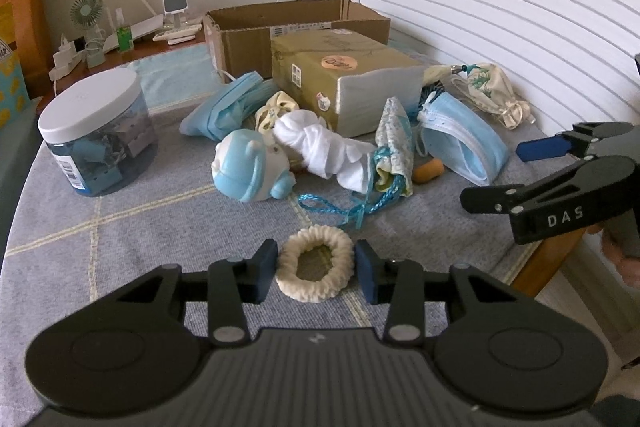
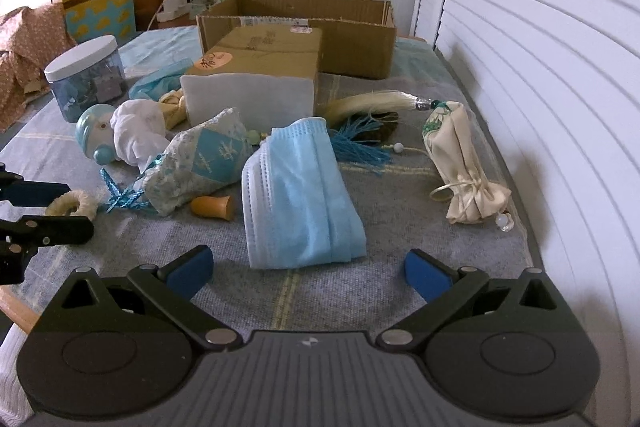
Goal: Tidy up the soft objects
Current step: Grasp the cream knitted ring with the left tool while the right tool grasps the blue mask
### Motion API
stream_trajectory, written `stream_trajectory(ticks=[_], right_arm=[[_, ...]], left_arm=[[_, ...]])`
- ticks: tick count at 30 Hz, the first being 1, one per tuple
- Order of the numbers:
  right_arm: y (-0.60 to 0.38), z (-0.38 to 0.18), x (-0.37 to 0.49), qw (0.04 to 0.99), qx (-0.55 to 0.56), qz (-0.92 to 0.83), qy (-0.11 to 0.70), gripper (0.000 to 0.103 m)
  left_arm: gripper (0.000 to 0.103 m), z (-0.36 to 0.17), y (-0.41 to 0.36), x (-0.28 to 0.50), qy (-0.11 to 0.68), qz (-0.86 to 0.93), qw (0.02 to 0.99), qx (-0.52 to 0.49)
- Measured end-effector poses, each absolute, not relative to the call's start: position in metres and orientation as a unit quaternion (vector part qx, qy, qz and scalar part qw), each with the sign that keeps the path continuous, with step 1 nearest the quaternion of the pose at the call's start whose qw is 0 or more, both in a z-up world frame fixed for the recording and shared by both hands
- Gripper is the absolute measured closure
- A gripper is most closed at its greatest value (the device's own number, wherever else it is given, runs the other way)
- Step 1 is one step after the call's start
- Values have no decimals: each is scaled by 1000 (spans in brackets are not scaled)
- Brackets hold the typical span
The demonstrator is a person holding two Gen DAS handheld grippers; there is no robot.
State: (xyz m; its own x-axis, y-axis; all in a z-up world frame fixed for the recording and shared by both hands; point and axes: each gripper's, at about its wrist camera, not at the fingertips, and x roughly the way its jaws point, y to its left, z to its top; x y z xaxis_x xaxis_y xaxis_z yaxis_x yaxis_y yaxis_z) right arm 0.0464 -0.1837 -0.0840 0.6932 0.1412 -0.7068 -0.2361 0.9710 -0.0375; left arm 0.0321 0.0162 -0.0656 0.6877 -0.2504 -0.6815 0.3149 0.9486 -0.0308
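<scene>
Cream scrunchie (image 1: 315, 266) flat on the grey checked cloth (image 1: 120, 227), at the near edge, apart from the main heap. Bracketed by the left gripper (image 1: 316, 267): 2 blue pads (image 1: 267, 267) spread, 1 at each side of the ring, close to the fabric or just touching, not yet squeezing it. Slightly oval, long axis running across between the pads, so a plain closing should pinch it flat. Probably the pick in hand, with the cardboard box (image 1: 296, 27) at the back a likely destination.

Right gripper (image 2: 310, 269) also spread wide, empty, low over the cloth just short of the folded blue face mask (image 2: 300, 195), which lies straight ahead of it. Much nearer the mask than the scrunchie. Elsewhere in the pile: white rolled cloth (image 1: 324, 151), patterned sachet (image 2: 200, 163), cream drawstring pouch (image 2: 460, 167), tissue pack (image 1: 348, 75), lidded jar (image 1: 96, 131).
</scene>
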Motion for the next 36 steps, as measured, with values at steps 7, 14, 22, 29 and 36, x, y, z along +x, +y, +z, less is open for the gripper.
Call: stream_trajectory(ticks=[7, 14, 22, 29, 36], right_arm=[[-187, -88, 37, 930, -61, 109, 347, 0], [-188, -88, 41, 931, -64, 113, 341, 0], [-184, -88, 61, 932, -70, 98, 343, 1], [-181, -81, 63, 932, -75, 112, 336, 23], [-177, -77, 64, 926, -75, 118, 351, 50]], left_arm=[[62, -66, 16, 32, 364, -154, 918, 43], [62, -66, 16, 32, 364, -152, 918, 42], [62, -66, 16, 33, 364, -152, 918, 42], [62, -65, 17, 34, 366, -157, 916, 45], [63, -62, 19, 38, 376, -176, 908, 55]])
